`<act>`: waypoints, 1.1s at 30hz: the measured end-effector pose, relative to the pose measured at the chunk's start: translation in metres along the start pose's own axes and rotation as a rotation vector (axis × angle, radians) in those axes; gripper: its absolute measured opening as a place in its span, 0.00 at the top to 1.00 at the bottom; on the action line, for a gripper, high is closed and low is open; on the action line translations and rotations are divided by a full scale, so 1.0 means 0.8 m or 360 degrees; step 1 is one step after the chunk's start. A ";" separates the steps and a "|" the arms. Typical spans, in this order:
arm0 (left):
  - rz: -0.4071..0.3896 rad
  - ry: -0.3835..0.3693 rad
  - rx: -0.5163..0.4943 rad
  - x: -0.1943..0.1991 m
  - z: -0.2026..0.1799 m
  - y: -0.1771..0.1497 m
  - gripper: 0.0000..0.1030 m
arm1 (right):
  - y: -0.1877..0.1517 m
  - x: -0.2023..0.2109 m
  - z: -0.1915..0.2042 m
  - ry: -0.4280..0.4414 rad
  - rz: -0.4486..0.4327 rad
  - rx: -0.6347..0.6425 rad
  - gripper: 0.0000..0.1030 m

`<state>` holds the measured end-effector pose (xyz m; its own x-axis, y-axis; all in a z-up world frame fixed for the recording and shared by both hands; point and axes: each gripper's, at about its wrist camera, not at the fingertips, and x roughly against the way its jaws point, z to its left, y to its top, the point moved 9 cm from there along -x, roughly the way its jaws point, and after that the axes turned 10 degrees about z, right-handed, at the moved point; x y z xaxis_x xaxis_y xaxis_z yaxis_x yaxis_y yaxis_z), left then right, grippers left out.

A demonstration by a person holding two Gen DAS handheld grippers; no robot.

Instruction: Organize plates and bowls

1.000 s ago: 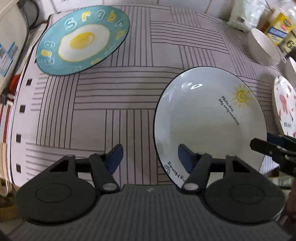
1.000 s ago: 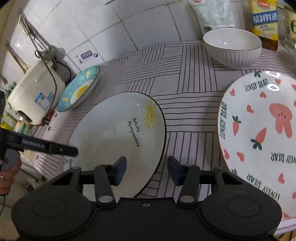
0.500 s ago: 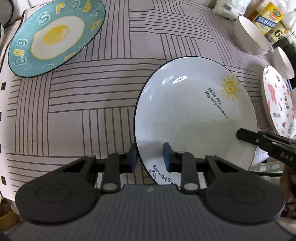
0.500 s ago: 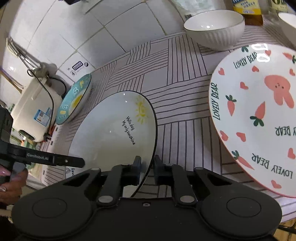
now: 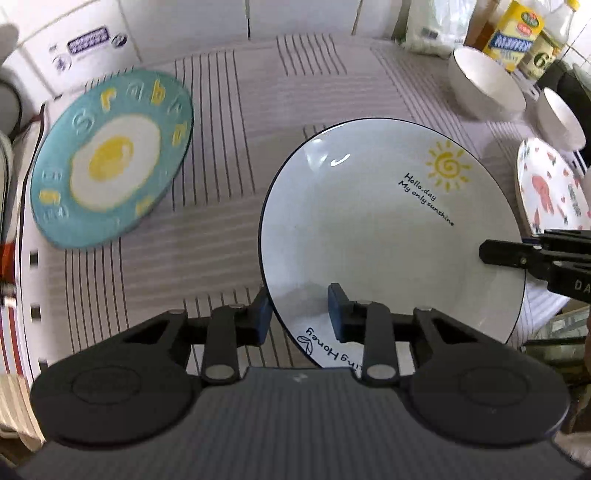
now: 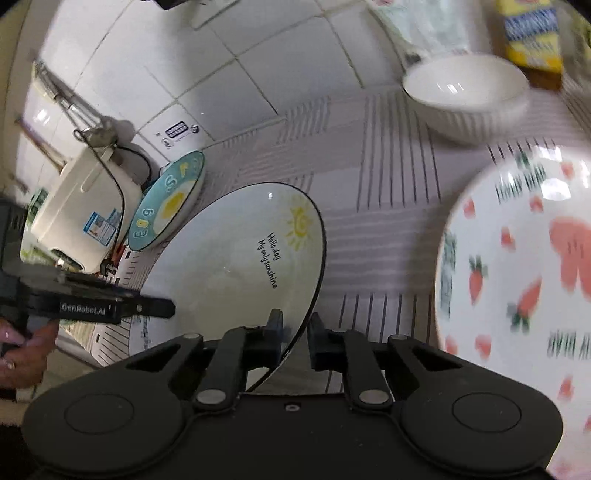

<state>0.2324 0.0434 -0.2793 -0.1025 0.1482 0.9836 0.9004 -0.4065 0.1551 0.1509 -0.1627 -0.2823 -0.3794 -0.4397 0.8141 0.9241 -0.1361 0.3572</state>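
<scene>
A white sun plate (image 5: 388,229) with a dark rim is held by both grippers above the striped tablecloth. My left gripper (image 5: 299,314) is shut on its near-left rim. My right gripper (image 6: 295,328) is shut on its right rim; the plate also shows in the right wrist view (image 6: 236,258). A teal egg plate (image 5: 110,158) lies at the left. A bunny plate (image 6: 524,280) lies at the right. A large white bowl (image 6: 465,92) stands at the back right, with a smaller bowl (image 5: 561,118) beside it.
A white rice cooker (image 6: 77,206) with a cord stands at the far left against the tiled wall. Bottles and a yellow carton (image 5: 517,33) stand at the back right. The tablecloth (image 5: 229,236) front edge is close to the grippers.
Both grippers shut on the sun plate's rim and lifted it off the cloth. The views have swung up, with more of the wall now in sight.
</scene>
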 end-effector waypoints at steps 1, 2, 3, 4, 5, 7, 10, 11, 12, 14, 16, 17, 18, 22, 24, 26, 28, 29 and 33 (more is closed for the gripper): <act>-0.0005 0.0001 0.0004 0.001 0.002 0.010 0.71 | 0.010 0.001 -0.002 0.0000 -0.0001 0.0021 0.82; -0.0010 0.0004 0.0008 0.002 0.005 0.020 0.71 | 0.018 0.001 -0.003 -0.0002 -0.0005 0.0032 0.81; -0.0008 0.0006 0.0011 0.003 0.005 0.030 0.71 | 0.026 0.001 -0.004 0.0004 -0.0007 0.0027 0.81; -0.0006 0.0010 0.0014 0.004 0.007 0.039 0.71 | 0.036 0.000 -0.004 0.0008 -0.0005 0.0024 0.81; -0.0008 0.0012 0.0010 0.006 0.009 0.050 0.71 | 0.045 -0.001 -0.004 -0.0001 -0.0010 0.0045 0.81; -0.0023 0.0012 -0.0018 0.007 0.011 0.069 0.71 | 0.059 -0.001 -0.002 -0.0017 -0.0020 0.0095 0.80; -0.0033 0.0027 -0.0090 0.002 0.012 0.098 0.71 | 0.076 0.000 -0.004 -0.0029 -0.0049 0.0111 0.79; -0.0030 0.0023 -0.0094 0.000 0.012 0.105 0.71 | 0.080 -0.001 -0.006 -0.0038 -0.0053 0.0111 0.79; -0.0023 0.0020 -0.0095 -0.005 0.011 0.112 0.71 | 0.085 -0.004 -0.006 -0.0043 -0.0052 0.0099 0.79; -0.0019 0.0015 -0.0096 -0.013 0.013 0.123 0.71 | 0.093 -0.008 -0.012 -0.0062 -0.0058 0.0074 0.78; -0.0026 0.0020 -0.0099 -0.020 0.015 0.131 0.71 | 0.098 -0.013 -0.018 -0.0076 -0.0056 0.0050 0.78; -0.0026 0.0019 -0.0086 -0.024 0.018 0.135 0.71 | 0.099 -0.016 -0.020 -0.0081 -0.0050 0.0043 0.78; -0.0018 0.0021 -0.0068 -0.028 0.021 0.138 0.71 | 0.102 -0.021 -0.021 -0.0087 -0.0043 0.0041 0.78; 0.0024 0.0005 -0.0007 -0.042 0.033 0.149 0.70 | 0.110 -0.037 -0.020 -0.0104 0.0020 0.0074 0.77; -0.0001 -0.0008 0.0007 -0.046 0.037 0.152 0.71 | 0.116 -0.043 -0.021 -0.0111 0.0043 0.0091 0.76; -0.0037 0.0001 0.0027 -0.048 0.041 0.154 0.70 | 0.122 -0.046 -0.024 -0.0102 0.0045 0.0070 0.76; -0.0037 0.0017 0.0040 -0.050 0.044 0.152 0.70 | 0.125 -0.049 -0.028 -0.0087 0.0040 0.0029 0.76; -0.0042 0.0023 0.0041 -0.051 0.044 0.150 0.71 | 0.125 -0.052 -0.028 -0.0095 0.0045 0.0020 0.76; -0.0026 -0.0036 0.0089 -0.059 0.043 0.147 0.71 | 0.129 -0.057 -0.030 -0.0160 0.0057 0.0051 0.76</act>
<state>0.3578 0.0197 -0.3110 -0.1082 0.1750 0.9786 0.9210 -0.3528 0.1649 0.2645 -0.1778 -0.2933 -0.3507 -0.3523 0.8677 0.9357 -0.0926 0.3405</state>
